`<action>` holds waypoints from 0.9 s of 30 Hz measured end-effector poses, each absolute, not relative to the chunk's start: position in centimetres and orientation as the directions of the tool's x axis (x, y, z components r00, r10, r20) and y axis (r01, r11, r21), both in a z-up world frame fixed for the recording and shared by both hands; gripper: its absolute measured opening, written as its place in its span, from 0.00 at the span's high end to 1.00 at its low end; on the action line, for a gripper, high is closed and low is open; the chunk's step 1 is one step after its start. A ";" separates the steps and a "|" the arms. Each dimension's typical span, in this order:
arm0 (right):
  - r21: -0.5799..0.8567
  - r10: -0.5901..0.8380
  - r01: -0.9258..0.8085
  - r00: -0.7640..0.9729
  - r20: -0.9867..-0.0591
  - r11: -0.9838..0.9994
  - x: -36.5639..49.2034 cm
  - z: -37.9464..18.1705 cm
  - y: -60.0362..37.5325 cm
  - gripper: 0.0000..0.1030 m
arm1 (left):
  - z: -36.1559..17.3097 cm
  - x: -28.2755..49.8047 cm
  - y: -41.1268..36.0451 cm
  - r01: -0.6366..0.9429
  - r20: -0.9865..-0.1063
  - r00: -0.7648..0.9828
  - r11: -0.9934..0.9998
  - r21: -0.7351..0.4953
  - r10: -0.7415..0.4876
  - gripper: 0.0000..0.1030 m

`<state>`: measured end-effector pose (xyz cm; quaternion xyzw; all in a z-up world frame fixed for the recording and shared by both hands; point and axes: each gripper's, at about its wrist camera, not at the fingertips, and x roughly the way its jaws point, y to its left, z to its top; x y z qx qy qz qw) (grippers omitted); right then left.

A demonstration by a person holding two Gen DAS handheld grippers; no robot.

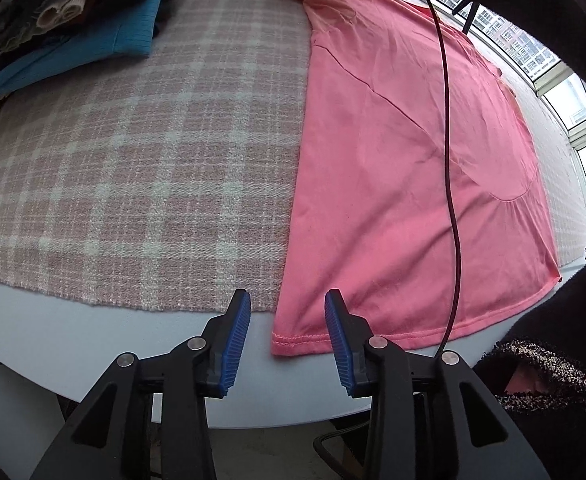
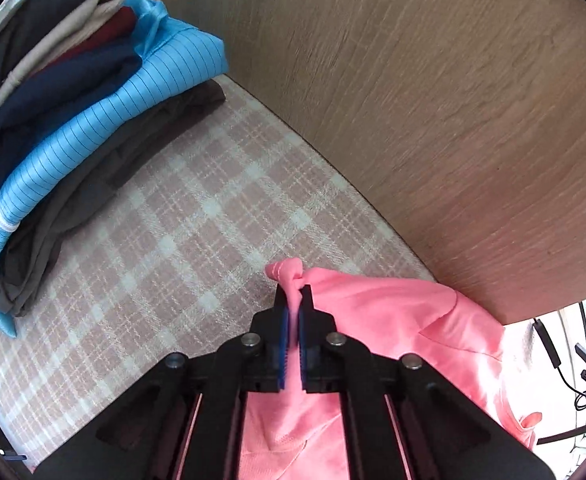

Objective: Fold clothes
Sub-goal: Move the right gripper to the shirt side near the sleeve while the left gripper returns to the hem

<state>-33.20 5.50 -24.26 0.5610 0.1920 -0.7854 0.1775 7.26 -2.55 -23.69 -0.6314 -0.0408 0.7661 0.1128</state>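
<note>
A pink T-shirt [image 1: 405, 152] lies spread flat on the plaid cloth [image 1: 141, 152], its hem at the near table edge. My left gripper [image 1: 287, 302] is open, its blue pads straddling the hem's left corner just above the table edge, touching nothing. In the right wrist view my right gripper [image 2: 292, 294] is shut on a bunched corner of the pink T-shirt [image 2: 393, 320] at the far end, close to the wooden panel. A knot of pink fabric pokes out past the fingertips.
A stack of folded clothes with a light-blue striped garment [image 2: 93, 120] on top sits at the left; it also shows in the left wrist view [image 1: 105, 28]. A wooden panel [image 2: 433, 100] bounds the far side. A black cable [image 1: 449, 160] hangs across the shirt. Windows are at the right.
</note>
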 end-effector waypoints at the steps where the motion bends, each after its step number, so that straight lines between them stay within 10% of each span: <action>1: -0.103 -0.065 0.487 -0.315 -0.947 -0.868 -32.8 -23.8 5.9 0.90 | -23.7 7.5 -2.4 -0.117 -0.958 -0.177 -0.971 -0.208 0.226 0.71; 14: 0.169 -0.307 0.447 -0.258 -0.916 -0.879 -16.7 -17.0 15.6 0.84 | -25.5 7.6 1.8 -0.191 -0.953 -0.147 -0.953 -0.237 0.266 0.78; 19: 0.191 -0.316 0.430 -0.241 -0.918 -0.882 -14.4 -17.9 16.3 0.83 | -26.0 7.1 2.8 -0.184 -0.949 -0.123 -0.947 -0.264 0.289 0.97; 22: 0.250 -0.363 0.424 -0.211 -0.908 -0.871 -15.3 -19.5 13.3 0.66 | -26.2 7.3 3.9 -0.192 -0.949 -0.127 -0.946 -0.262 0.288 0.97; 27: 0.237 -0.315 0.446 -0.108 -0.943 -0.863 -17.1 -23.2 6.2 0.66 | -26.3 7.6 5.5 -0.200 -0.946 -0.146 -0.945 -0.259 0.290 0.97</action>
